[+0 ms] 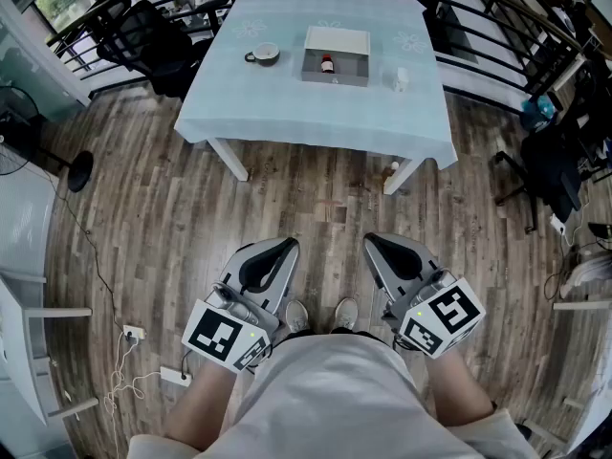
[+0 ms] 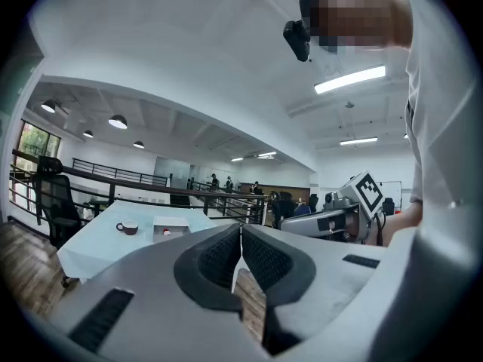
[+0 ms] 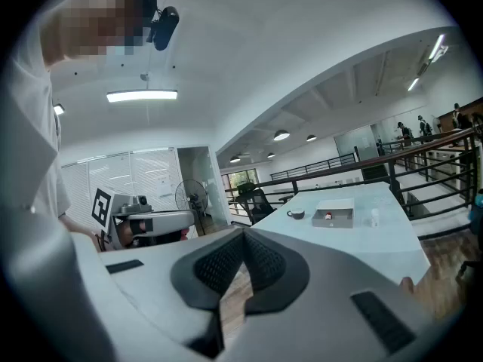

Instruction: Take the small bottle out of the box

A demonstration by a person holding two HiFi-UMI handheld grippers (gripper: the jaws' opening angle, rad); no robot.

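A grey open box (image 1: 336,56) stands on the pale blue table (image 1: 287,113) far ahead of me. Inside it lies a small bottle (image 1: 327,63) with a red cap. The box (image 2: 169,231) and the box (image 3: 334,216) show small and distant in both gripper views. My left gripper (image 1: 284,247) and right gripper (image 1: 374,243) hang low near my waist over the wood floor, well short of the table. Both have their jaws together with nothing between them.
A dark cup (image 1: 262,54) sits left of the box and a small white object (image 1: 400,79) right of it. Black office chairs (image 1: 143,41) stand at the table's left, another (image 1: 555,165) at the right. A railing runs behind. Cables and a power strip (image 1: 177,376) lie on the floor at my left.
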